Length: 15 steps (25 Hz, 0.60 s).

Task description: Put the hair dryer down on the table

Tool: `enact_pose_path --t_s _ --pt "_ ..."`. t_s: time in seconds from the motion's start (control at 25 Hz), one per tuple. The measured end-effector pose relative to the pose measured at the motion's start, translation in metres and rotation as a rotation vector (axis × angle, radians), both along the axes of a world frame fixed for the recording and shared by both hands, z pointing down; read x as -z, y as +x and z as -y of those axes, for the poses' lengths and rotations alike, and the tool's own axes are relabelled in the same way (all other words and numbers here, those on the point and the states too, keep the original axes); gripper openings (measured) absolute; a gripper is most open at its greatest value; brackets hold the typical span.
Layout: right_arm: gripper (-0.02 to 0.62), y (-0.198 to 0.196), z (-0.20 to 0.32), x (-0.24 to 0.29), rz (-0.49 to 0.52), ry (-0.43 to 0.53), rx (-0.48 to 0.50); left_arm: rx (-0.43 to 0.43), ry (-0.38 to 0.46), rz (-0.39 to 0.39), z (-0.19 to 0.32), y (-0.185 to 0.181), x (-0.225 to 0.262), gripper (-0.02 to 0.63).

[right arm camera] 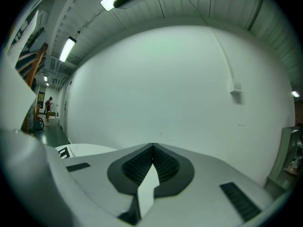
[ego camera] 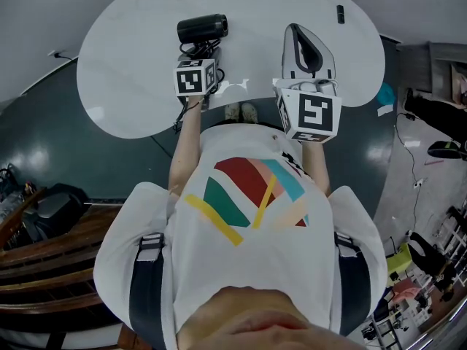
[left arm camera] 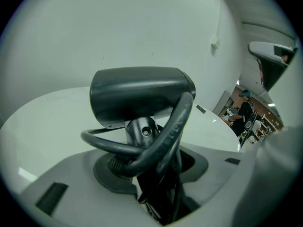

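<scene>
A black hair dryer (ego camera: 202, 28) is held over the white round table (ego camera: 124, 79), its barrel level and pointing right. My left gripper (ego camera: 198, 52) is shut on the dryer's handle (left arm camera: 143, 132), near the table's middle. The thick black cord (left arm camera: 166, 135) loops round the handle and hangs down between the jaws. In the left gripper view the barrel (left arm camera: 141, 92) fills the middle, above the tabletop (left arm camera: 42, 122). My right gripper (ego camera: 295, 33) hovers to the right of it, above the table. Its jaws meet at the tips (right arm camera: 152, 149) with nothing between them.
A small dark object (ego camera: 340, 13) lies at the table's far right side and also shows small as the small dark object (left arm camera: 201, 109). Wooden benches (ego camera: 44, 254) stand at the lower left. Cables and clutter (ego camera: 423, 261) lie on the floor at the right, where a person (left arm camera: 245, 111) stands.
</scene>
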State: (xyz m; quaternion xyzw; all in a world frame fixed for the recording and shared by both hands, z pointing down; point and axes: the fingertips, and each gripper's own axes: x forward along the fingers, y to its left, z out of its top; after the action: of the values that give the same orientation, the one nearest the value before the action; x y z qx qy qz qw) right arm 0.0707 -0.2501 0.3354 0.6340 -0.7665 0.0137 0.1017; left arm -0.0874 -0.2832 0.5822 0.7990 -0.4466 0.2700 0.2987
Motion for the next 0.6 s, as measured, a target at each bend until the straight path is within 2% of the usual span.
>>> enact_pose_path --t_s 0.28,0.6 --pt "0.009 0.001 0.002 -0.004 -0.012 -0.028 -0.004 0.011 -0.048 0.004 0.007 -0.001 -0.014 0.207" --pt "0.009 0.003 0.004 0.001 -0.015 -0.016 0.0 0.004 -0.071 0.028 0.007 0.002 -0.023 0.209"
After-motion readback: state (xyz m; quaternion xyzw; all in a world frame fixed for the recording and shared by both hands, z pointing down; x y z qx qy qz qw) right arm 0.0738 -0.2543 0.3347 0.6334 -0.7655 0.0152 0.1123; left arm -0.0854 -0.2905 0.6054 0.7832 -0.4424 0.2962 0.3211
